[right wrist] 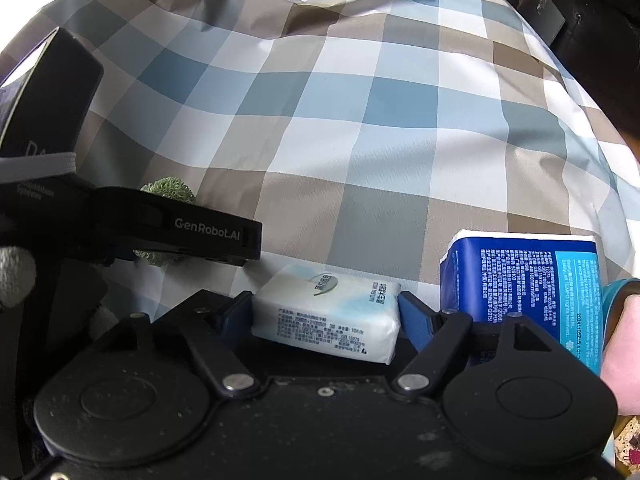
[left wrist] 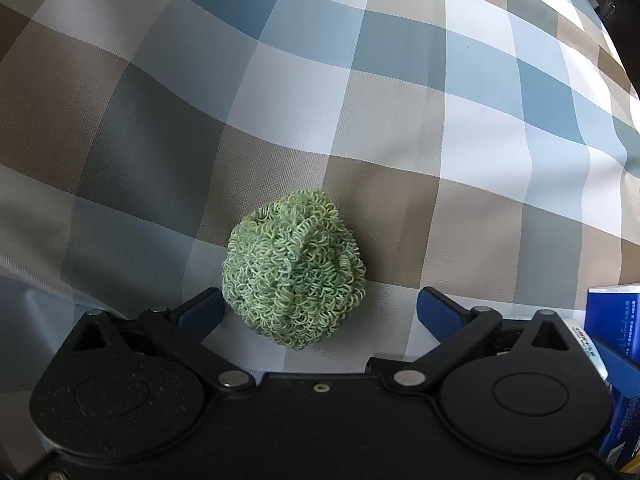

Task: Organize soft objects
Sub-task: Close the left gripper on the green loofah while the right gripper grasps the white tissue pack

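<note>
A green curly scrubber ball (left wrist: 294,272) lies on the checked cloth (left wrist: 360,100). My left gripper (left wrist: 320,308) points down over it and is open, one blue finger on each side of the ball; the left finger (left wrist: 202,310) is close to it and the right one stands apart. In the right wrist view a white tissue pack (right wrist: 328,312) lies crosswise between the blue pads of my right gripper (right wrist: 325,314). Both pads touch its ends. The left gripper's black body (right wrist: 180,232) hides most of the green ball (right wrist: 172,190) there.
A blue tissue pack (right wrist: 520,292) stands right of the white one, and shows at the edge of the left wrist view (left wrist: 612,320). A person's hand (right wrist: 624,340) is at the far right. Dark boxes (right wrist: 560,4) border the cloth (right wrist: 360,120) at the back right.
</note>
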A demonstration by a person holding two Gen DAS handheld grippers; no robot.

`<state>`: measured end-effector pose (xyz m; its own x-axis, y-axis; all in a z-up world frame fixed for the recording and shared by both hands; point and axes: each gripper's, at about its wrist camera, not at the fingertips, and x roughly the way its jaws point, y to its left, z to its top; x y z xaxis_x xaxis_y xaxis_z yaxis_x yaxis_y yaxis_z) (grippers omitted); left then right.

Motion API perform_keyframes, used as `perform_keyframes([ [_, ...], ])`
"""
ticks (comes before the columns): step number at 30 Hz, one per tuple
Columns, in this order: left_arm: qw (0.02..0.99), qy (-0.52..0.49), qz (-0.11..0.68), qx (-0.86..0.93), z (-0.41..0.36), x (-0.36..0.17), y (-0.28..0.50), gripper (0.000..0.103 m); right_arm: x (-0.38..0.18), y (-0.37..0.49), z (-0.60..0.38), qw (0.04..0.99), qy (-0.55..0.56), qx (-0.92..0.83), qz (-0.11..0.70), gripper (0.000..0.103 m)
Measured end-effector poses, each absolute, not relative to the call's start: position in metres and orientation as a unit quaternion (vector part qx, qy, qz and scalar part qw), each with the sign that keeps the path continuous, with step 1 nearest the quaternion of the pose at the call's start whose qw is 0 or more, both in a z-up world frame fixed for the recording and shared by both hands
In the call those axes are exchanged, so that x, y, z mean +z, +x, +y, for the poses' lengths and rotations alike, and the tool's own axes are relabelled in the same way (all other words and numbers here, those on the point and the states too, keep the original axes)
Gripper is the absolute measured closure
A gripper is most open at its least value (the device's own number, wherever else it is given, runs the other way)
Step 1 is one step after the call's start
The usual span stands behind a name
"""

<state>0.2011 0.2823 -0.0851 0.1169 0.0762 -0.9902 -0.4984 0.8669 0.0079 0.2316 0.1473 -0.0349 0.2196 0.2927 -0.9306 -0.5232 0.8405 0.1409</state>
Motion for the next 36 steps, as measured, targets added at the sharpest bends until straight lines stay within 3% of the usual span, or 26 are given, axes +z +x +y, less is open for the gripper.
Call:
perform_keyframes([
  [8, 0.727, -0.16, 0.637, 0.203, 0.274, -0.085, 0.203, 0.004, -0.018, 0.232, 0.133, 0.778, -0.091, 0.271, 0.56, 0.026],
  [11, 0.73, -0.167, 0.631, 0.205, 0.275, -0.081, 0.199, 0.009, -0.012, 0.234, 0.126, 0.78, -0.087, 0.273, 0.557, 0.026],
  [16, 0.74, -0.175, 0.611, 0.221, 0.281, -0.072, 0.189, 0.048, 0.001, 0.237, 0.114, 0.786, -0.072, 0.278, 0.548, 0.026],
  [20, 0.747, -0.207, 0.591, 0.222, 0.286, -0.064, 0.18, 0.048, 0.013, 0.24, 0.103, 0.79, -0.06, 0.283, 0.541, 0.026],
  [36, 0.796, -0.154, 0.536, 0.237, 0.271, -0.009, 0.164, 0.048, 0.058, 0.241, 0.056, 0.813, -0.028, 0.297, 0.5, 0.03],
])
